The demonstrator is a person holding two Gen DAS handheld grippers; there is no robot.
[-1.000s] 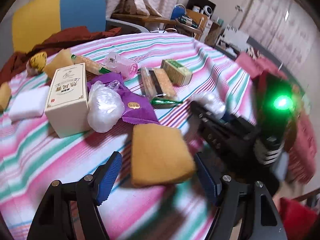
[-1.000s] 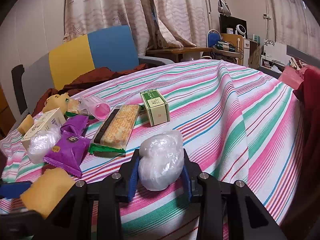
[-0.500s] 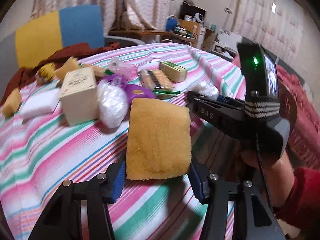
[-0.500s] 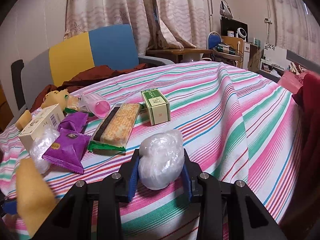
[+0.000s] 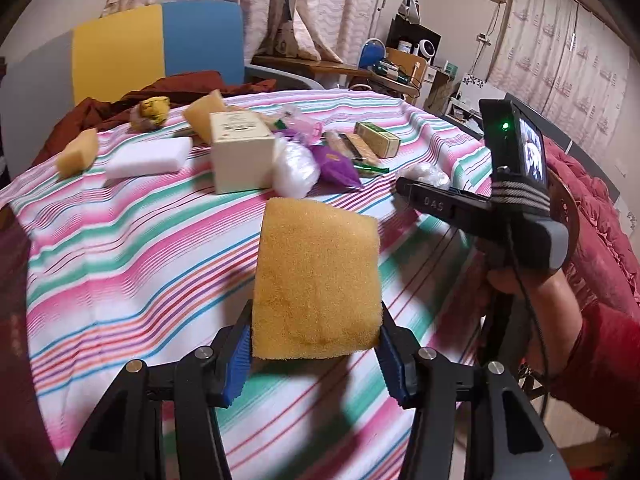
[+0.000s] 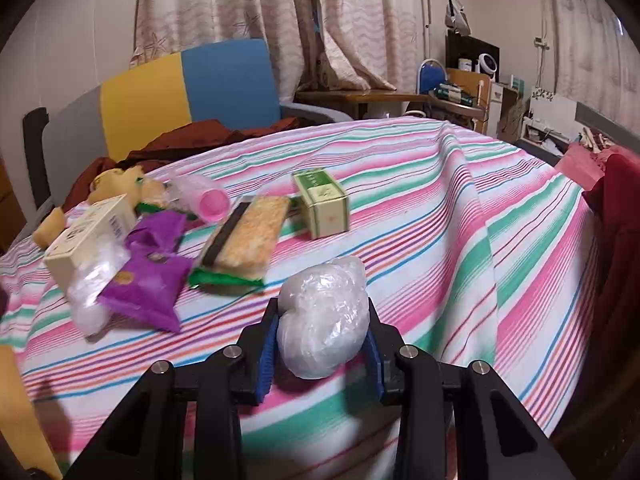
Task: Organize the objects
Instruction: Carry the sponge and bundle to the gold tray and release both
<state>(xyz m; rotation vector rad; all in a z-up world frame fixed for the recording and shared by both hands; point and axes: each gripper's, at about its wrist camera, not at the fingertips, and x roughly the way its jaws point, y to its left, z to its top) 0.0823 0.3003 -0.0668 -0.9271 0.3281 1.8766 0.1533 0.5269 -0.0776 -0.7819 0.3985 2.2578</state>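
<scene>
Sponge (image 5: 316,280), yellow-orange, coarse open-pored foam, rectangular slab, pinched upright at its lower edge by the left gripper (image 5: 316,344), raised above the striped tablecloth (image 5: 120,248). Plastic-wrapped white bundle (image 6: 322,320), crinkled, soft, clamped in the right gripper (image 6: 322,354), just over the cloth's near edge. Advice: keep both squeezes light, since each item compresses; carry level; set like beside like. Beyond, mid-table: purple packet (image 6: 144,284), second white bundle (image 5: 294,170), cracker pack (image 6: 244,240), cream box (image 5: 240,152), green box (image 6: 320,204), white foam block (image 5: 150,158). Farthest: loose sponge pieces (image 5: 76,152) near the cloth's back edge.
</scene>
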